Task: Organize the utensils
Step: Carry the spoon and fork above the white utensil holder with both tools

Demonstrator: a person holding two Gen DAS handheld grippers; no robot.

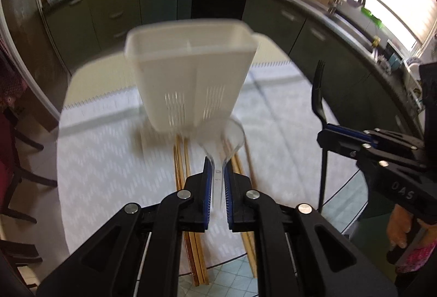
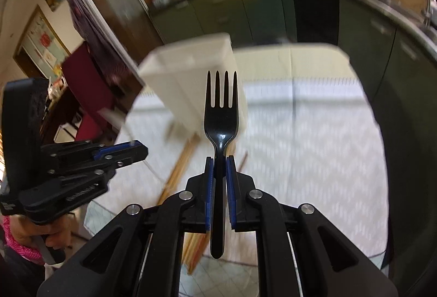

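We hold two tools over table with white patterned cloth [image 1: 109, 160]. Our left gripper [image 1: 217, 187] pinches clear plastic spoon [image 1: 230, 138] by handle; bowl end points away, toward white plastic utensil box [image 1: 191, 73]. Our right gripper [image 2: 220, 179] pinches black plastic fork [image 2: 220, 116]; long way runs straight ahead, prongs up toward box. Thin wooden chopsticks [image 1: 181, 168] lie on cloth below.

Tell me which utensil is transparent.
The clear spoon in the left claw; the fork is black, and the chopsticks are wooden brown.
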